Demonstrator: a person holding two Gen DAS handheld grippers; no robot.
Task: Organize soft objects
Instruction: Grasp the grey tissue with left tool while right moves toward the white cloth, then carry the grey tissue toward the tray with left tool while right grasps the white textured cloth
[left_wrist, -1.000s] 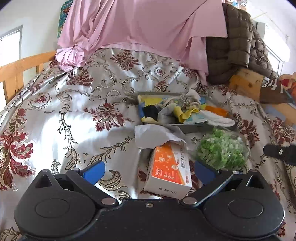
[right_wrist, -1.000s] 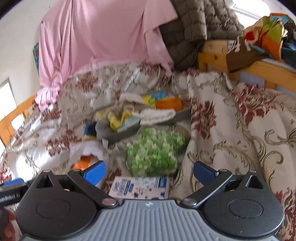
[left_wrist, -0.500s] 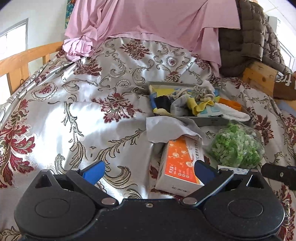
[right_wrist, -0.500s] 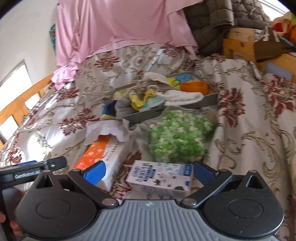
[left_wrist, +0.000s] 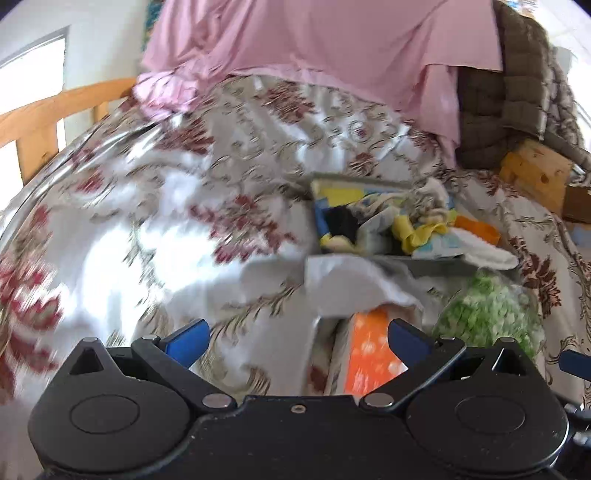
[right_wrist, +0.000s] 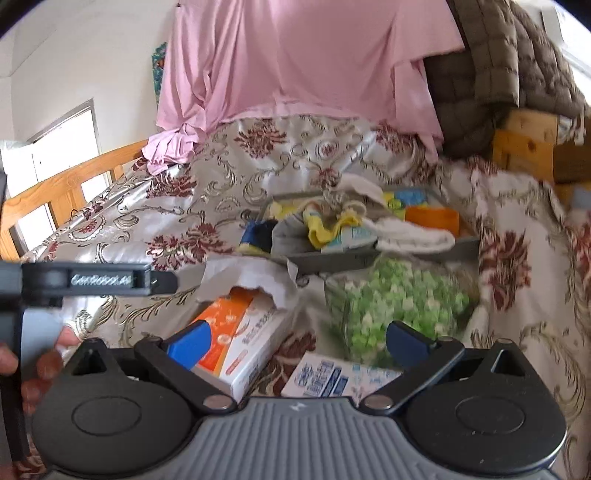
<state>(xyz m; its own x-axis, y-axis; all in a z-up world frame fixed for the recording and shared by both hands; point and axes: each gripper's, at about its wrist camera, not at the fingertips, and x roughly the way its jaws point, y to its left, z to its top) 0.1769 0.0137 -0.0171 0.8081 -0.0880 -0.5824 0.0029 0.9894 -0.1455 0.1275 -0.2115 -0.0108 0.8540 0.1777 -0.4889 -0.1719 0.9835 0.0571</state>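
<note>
A grey tray (right_wrist: 467, 246) on the bed holds several soft things: yellow, white, orange and dark cloths and socks; it also shows in the left wrist view (left_wrist: 439, 263). An orange-and-white tissue box (right_wrist: 243, 332) with a white tissue (right_wrist: 251, 277) sticking out lies in front of it, seen too in the left wrist view (left_wrist: 369, 354). A clear bag of green bits (right_wrist: 395, 299) and a small blue-and-white pack (right_wrist: 332, 376) lie beside it. My left gripper (left_wrist: 297, 338) is open and empty above the bedspread. My right gripper (right_wrist: 295, 338) is open and empty above the box and pack.
A floral satin bedspread (right_wrist: 192, 206) covers the bed. A pink sheet (right_wrist: 295, 59) and a brown quilted blanket (right_wrist: 491, 66) hang at the back. A wooden bed rail (right_wrist: 55, 188) runs on the left; wooden furniture (right_wrist: 524, 144) stands at the right. The left gripper's body (right_wrist: 92, 282) is at the right wrist view's left.
Both grippers have moved and turned: the left view is blurred and now sits closer over the tissue box; the right view has swung left and up. Both stay open.
</note>
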